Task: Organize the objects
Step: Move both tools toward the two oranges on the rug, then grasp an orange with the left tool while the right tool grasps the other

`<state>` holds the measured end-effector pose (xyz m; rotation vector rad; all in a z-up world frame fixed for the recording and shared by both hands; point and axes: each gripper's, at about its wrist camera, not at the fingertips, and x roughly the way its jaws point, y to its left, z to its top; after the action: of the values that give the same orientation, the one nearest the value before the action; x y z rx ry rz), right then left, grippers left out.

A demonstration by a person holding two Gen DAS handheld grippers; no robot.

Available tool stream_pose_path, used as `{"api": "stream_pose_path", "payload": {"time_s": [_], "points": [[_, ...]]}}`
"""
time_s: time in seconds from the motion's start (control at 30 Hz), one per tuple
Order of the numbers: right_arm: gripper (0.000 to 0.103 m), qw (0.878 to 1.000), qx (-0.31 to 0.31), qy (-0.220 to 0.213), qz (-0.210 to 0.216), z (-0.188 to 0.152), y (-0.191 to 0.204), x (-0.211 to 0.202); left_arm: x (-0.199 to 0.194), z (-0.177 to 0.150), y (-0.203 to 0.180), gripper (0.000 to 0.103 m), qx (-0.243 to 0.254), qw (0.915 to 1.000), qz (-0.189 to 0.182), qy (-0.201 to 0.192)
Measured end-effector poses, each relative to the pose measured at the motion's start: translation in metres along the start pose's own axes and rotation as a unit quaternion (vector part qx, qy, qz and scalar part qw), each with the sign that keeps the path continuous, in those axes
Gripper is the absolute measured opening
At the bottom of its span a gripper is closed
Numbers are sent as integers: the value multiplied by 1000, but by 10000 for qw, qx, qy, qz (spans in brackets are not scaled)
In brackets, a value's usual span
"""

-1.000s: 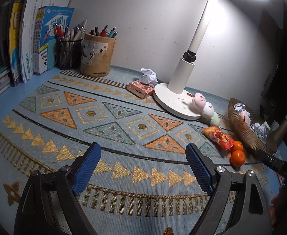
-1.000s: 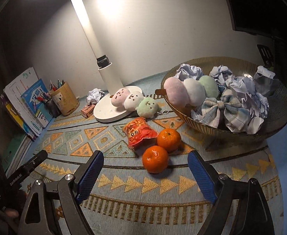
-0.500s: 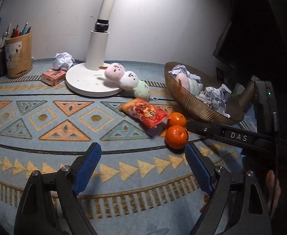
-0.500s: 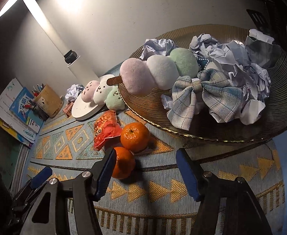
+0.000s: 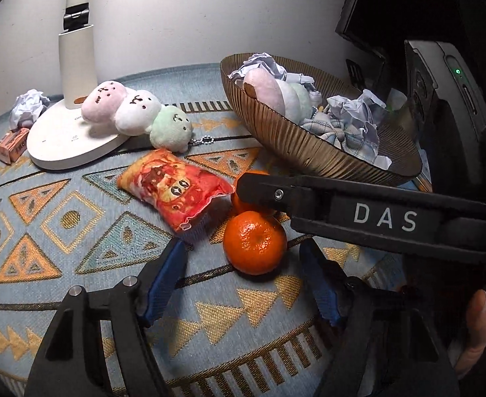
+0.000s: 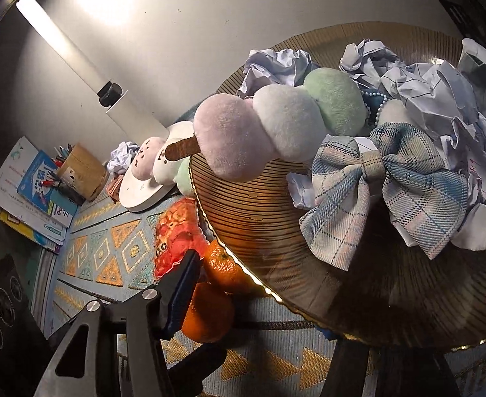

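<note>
Orange mandarin (image 5: 255, 246) just ahead of left gripper (image 5: 243, 281).

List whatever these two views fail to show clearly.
- Rear orange tangerine: left wrist view, mostly covered by the right gripper's black finger.
- Right gripper: right wrist view, its right finger is hidden under the ribbed brown bowl.
- Print on the small pink box: left wrist view, too small and cut by the edge.
- Front tangerine: right wrist view, partly behind the blue pad.

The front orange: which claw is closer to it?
Left. The left claw is open with the front orange just ahead between its fingers. The right claw straddles the bowl rim, with one finger beside that orange.
</note>
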<state>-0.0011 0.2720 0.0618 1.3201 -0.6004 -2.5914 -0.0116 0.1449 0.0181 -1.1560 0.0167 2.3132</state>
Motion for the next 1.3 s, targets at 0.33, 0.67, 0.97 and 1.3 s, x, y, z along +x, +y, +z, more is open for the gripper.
{"api": "stream_pose_path", "payload": {"time_s": [0.33, 0.67, 0.97, 1.3], "points": [[42, 9992, -387, -26, -137, -2, 15, 5, -1, -2, 1, 52, 20, 10000, 58, 5], [38, 9992, -382, -69, -125, -2, 13, 3, -5, -4, -7, 37, 298, 9995, 68, -53], [38, 9992, -249, -228, 231, -7, 10, -17, -22, -23, -2, 36, 19, 9999, -79, -89], [38, 9912, -1301, 161, -202, -64, 22, -56, -92, -81, 35, 36, -523, 9942, 855, -383]]}}
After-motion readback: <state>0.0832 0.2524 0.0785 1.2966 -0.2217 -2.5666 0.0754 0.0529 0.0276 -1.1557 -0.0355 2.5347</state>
